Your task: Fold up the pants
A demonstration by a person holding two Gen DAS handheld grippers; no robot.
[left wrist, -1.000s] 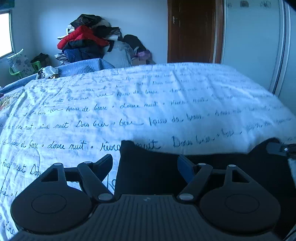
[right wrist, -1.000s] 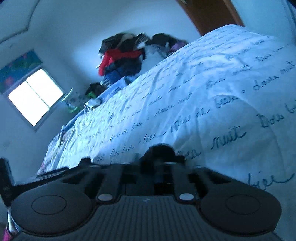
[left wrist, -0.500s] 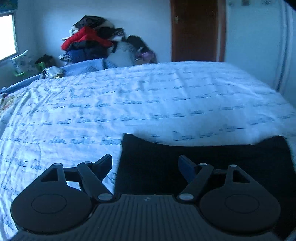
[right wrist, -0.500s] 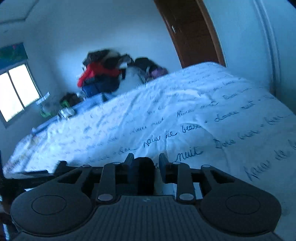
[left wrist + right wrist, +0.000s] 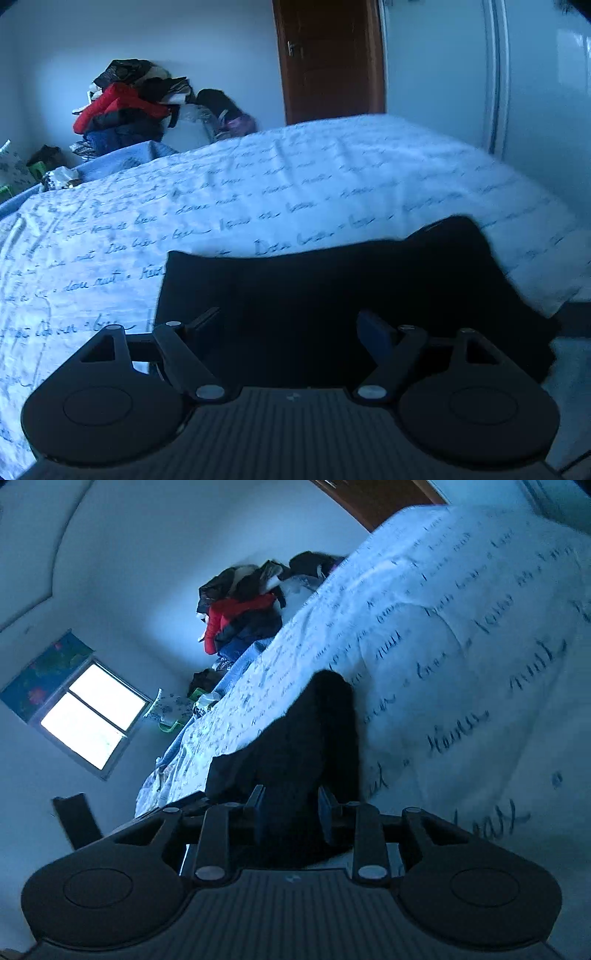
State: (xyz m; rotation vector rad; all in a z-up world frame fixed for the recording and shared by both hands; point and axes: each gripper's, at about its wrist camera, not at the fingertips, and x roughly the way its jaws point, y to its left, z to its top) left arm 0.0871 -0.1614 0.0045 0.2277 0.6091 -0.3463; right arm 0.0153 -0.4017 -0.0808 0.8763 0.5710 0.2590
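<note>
Left wrist view: left tongs (image 5: pixel 290 328) spread wide and gripping nothing, poised over the near part of the black pants (image 5: pixel 332 291), already lying in a compact dark slab at the near right edge of the bed (image 5: pixel 258 192); apparently mostly folded, though layers and creases lost in darkness. Right wrist view, tilted: right tongs (image 5: pixel 291 810) partly open, dark cloth between the fingers, contact impossible to judge; near end cut off.
</note>
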